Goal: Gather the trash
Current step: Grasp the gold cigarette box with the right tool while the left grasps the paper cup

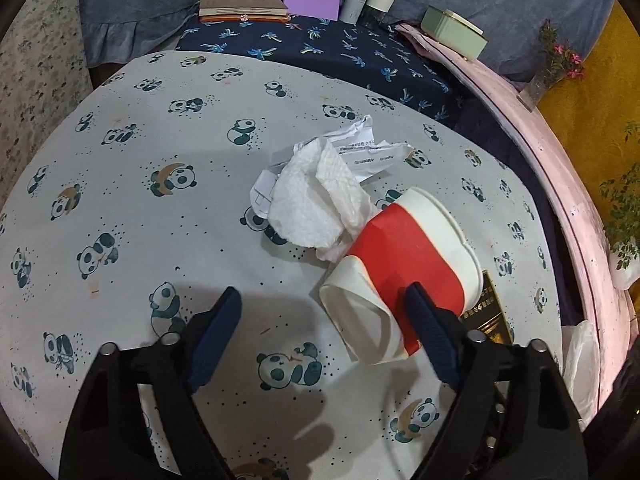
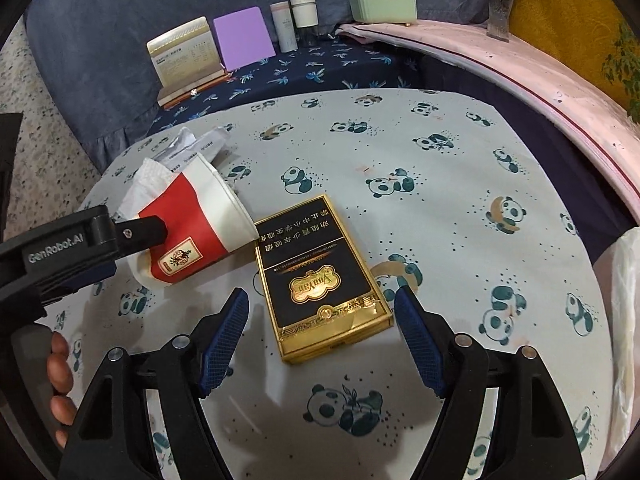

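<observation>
The paper cup [image 1: 404,276] is the landmark here: a red and white cup lying on its side on the panda tablecloth [image 1: 120,168], squashed so that its mouth is no longer round.

Nearest to the cameras are the two grippers. The left gripper [image 1: 324,300] has its fingers wide apart; one fingertip [image 1: 416,300] appears in front of the red wall of the cup near its mouth, the other stands over bare cloth on the cup's far side from the box. Whether the fingertip really touches the cup, I cannot tell. The right gripper [image 2: 322,300] is also spread open, one finger on each side of the near end of the cigarette box [image 2: 320,276], without touching it.

This black and gold box lies flat just beside the cup, its far end under the cup's rim. It looks stiff and light, with a glossy skin that may slip; I would take it across the two long edges.

The cup is thin and light and will give way under pressure. A pinch on the already flattened wall near the mouth should hold.

Behind the cup, touching it, lies a crumpled paper towel [image 1: 312,200], very soft, and beyond that a crumpled printed paper [image 1: 360,148]. Both can be pinched anywhere in the bulk.
</observation>
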The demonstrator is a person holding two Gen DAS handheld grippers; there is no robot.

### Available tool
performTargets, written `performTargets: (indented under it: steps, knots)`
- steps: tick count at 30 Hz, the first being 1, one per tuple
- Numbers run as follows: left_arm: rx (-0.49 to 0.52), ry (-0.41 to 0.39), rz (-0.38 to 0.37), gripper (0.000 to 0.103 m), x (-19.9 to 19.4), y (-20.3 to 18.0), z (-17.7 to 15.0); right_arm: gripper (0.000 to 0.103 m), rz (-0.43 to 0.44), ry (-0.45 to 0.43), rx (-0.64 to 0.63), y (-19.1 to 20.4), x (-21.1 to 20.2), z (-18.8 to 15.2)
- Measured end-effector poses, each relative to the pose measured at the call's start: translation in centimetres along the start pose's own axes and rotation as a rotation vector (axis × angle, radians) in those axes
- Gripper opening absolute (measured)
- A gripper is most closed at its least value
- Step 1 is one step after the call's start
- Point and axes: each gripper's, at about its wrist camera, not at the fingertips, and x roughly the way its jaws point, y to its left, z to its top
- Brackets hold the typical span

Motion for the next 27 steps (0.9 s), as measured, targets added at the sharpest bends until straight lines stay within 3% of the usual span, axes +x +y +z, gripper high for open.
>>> performTargets:
  steps: [3,5,6,8,27]
  knots:
    - [0.016,0.008,-0.044,0.053,-0.2,-0.3,0.1,0.072,-0.024,-0.006,-0.030,0.5,0.4,-0.1]
    - [0.029,0.011,-0.072,0.034,-0.5,-0.7,0.1,0.063,-0.036,-0.008,-0.044,0.7,0.3,-0.1]
    - [0.037,0.010,-0.069,0.034,-0.7,-1.0,0.0,0.062,-0.039,-0.007,-0.048,0.8,0.2,-0.2]
    - [0.054,0.009,-0.073,0.022,-0.9,-1.4,-0.2,0.061,-0.034,-0.008,-0.040,0.6,-0.1,-0.3]
    - [0.148,-0.017,-0.110,0.017,-6.3,-6.2,-3.9,0.058,-0.062,-0.139,0.089,-4.7,-9.1,-2.1]
